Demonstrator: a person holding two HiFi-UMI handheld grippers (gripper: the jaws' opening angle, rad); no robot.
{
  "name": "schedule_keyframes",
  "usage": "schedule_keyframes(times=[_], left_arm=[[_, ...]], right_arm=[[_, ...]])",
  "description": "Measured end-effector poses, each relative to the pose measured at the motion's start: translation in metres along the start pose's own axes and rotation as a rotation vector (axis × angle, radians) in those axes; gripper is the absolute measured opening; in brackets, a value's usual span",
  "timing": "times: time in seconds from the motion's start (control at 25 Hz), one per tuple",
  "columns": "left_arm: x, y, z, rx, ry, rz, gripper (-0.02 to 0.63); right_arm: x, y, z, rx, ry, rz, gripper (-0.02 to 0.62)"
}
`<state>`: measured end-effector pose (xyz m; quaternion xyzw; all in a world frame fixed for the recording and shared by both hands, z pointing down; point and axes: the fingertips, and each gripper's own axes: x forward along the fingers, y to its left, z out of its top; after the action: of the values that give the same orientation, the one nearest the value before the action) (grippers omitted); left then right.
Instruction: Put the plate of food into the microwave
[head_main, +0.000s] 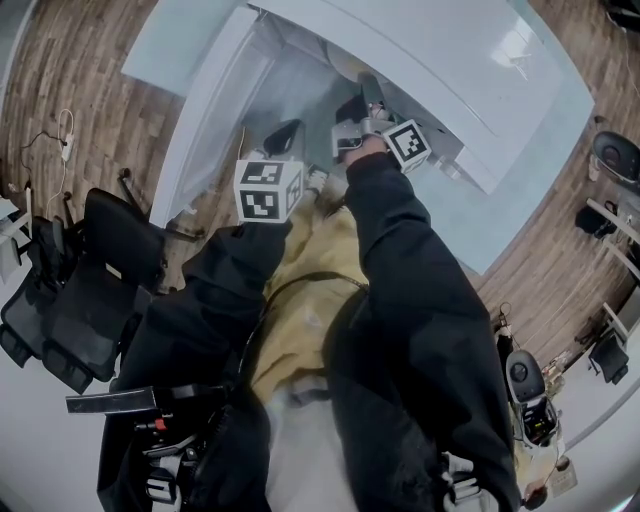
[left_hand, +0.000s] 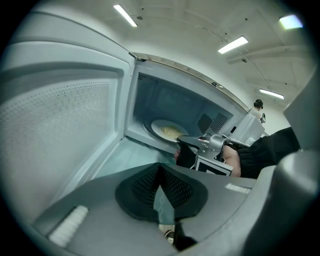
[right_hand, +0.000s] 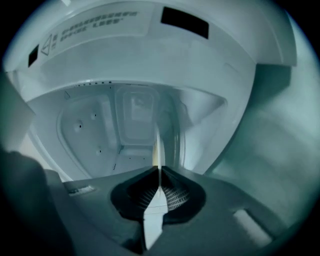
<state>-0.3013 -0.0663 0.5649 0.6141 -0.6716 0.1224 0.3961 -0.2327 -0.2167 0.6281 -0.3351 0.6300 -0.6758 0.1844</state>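
The white plate of food (left_hand: 167, 131) lies inside the open microwave (left_hand: 200, 105). My right gripper (left_hand: 184, 147) reaches into the cavity, rolled on its side, and is shut on the plate's near rim. In the right gripper view the plate (right_hand: 157, 145) shows edge-on as a thin white strip between the pads of the right gripper (right_hand: 159, 170). From the head view the right gripper (head_main: 362, 102) is at the cavity mouth. My left gripper (left_hand: 160, 167) hangs in front of the opening, shut, holding nothing, and the head view shows the left gripper (head_main: 285, 132) just left of the right one.
The microwave door (left_hand: 65, 115) stands swung open to the left. The microwave sits on a pale table (head_main: 560, 150) whose edge is near my legs. Black office chairs (head_main: 80, 290) stand on the wooden floor at the left. A person (left_hand: 258, 105) stands far back.
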Motion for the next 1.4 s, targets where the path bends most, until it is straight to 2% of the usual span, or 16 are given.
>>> schedule_keyframes(times=[0.12,0.32,0.64,0.8,1.0,1.12,1.28,1.4], left_arm=[[-0.002,0.003,-0.002,-0.004,0.000,0.001,0.000],[0.001,0.009,-0.005,-0.016,-0.003,0.000,0.001],[-0.007,0.003,-0.008,-0.018,-0.014,-0.006,0.000],[-0.011,0.000,-0.007,-0.010,-0.023,-0.008,0.002],[-0.013,-0.005,0.001,0.006,-0.046,-0.021,0.002],[-0.016,-0.012,0.010,0.020,-0.074,-0.031,0.000],[-0.027,-0.024,0.032,0.047,-0.150,-0.030,0.001],[-0.032,-0.039,0.049,0.073,-0.193,-0.054,0.000]], right_arm=[[0.000,0.012,-0.009,0.038,-0.005,-0.038,0.014],[-0.002,0.005,-0.014,0.036,-0.005,-0.080,0.026],[-0.013,-0.002,-0.016,0.008,0.059,-0.051,0.129],[-0.025,0.002,-0.027,-0.051,0.101,-0.051,0.132],[-0.045,0.013,-0.054,-0.221,0.184,-0.067,0.103],[-0.063,0.024,-0.067,-0.345,0.225,-0.071,0.001],[-0.087,0.045,-0.073,-0.523,0.246,-0.067,-0.005],[-0.102,0.069,-0.069,-0.700,0.243,-0.048,-0.005]])
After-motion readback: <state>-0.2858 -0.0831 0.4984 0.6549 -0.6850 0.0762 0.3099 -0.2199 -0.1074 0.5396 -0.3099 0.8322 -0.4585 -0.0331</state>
